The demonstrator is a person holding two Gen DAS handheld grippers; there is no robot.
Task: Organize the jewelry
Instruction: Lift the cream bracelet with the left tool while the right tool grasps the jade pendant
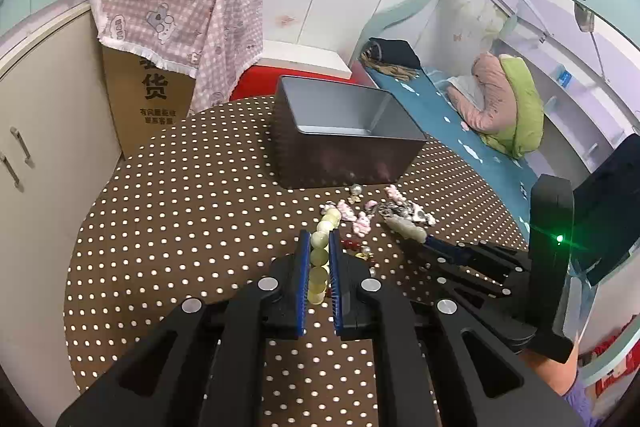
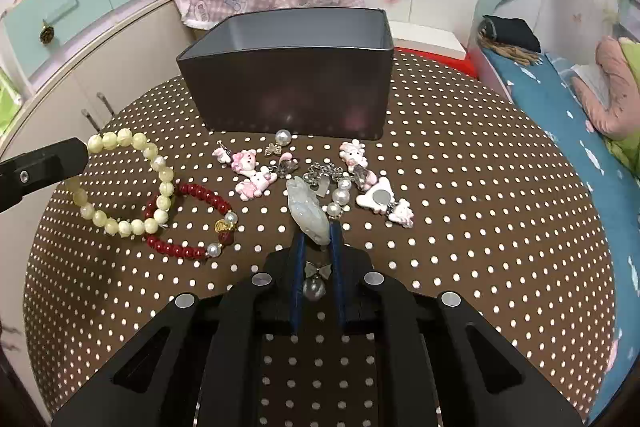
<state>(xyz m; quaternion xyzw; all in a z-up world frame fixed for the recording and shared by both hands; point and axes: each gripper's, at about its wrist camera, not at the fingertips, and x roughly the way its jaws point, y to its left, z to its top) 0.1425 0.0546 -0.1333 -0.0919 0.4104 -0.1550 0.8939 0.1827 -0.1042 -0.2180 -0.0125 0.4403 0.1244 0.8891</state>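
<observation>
Although your left gripper [image 1: 319, 247] has closed on the pale green bead bracelet [image 2: 124, 183] and your right gripper [image 2: 316, 247] pinches the pale jade pendant [image 2: 308, 213], the tin box [image 2: 288, 67] ahead looks empty, with the red bracelet [image 2: 188, 223] and pink charms [image 2: 252, 175] still lying on the tabletop [image 2: 480, 227] beyond your fingertips.

The left gripper [image 1: 319, 247] is held low and points forward, its two blue-padded jaws nearly closed around a string of pale beads. The right gripper [image 2: 318, 241] is also low and points forward, and its jaws are narrowed onto a pale pendant between the tips. In the left wrist view the right gripper comes in from the right side, tilted toward the left one, and a bit of the person's hand [image 1: 554, 367] shows behind its handle.
</observation>
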